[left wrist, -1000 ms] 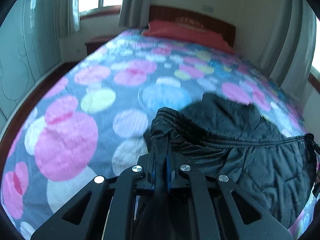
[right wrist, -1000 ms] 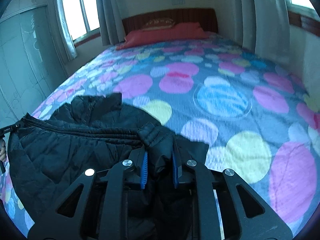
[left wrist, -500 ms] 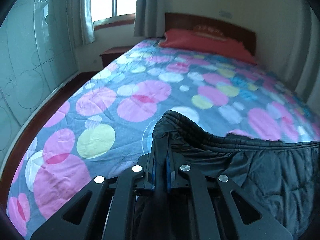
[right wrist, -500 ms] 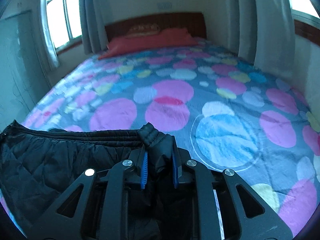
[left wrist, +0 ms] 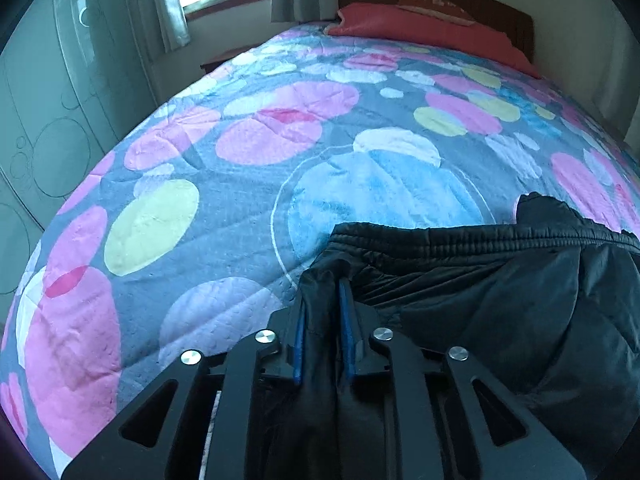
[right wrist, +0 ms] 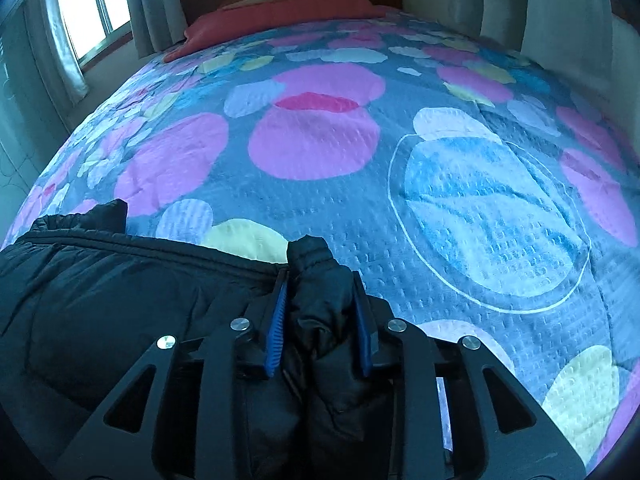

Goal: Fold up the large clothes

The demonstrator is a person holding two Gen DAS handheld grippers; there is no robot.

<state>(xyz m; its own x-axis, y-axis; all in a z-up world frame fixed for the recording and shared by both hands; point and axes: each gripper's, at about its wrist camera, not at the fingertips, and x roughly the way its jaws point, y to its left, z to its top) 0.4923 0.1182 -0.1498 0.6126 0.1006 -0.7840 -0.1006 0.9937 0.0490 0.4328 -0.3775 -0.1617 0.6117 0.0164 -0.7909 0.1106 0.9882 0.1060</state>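
Left wrist view: the left gripper point(left wrist: 323, 312) clamps its blue-padded fingers point(left wrist: 298, 340) on a corner of the black quilted garment point(left wrist: 500, 288), which lies on the bed point(left wrist: 248, 168). The right gripper point(right wrist: 320, 308) likewise pinches the garment's other bunched corner above the dotted bedspread.

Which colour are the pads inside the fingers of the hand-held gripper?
Blue pads, seen best in the right wrist view, clamped on the black garment.

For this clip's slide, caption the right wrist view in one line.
Right gripper shut on a bunched corner of the black padded garment, above the polka-dot bedspread.
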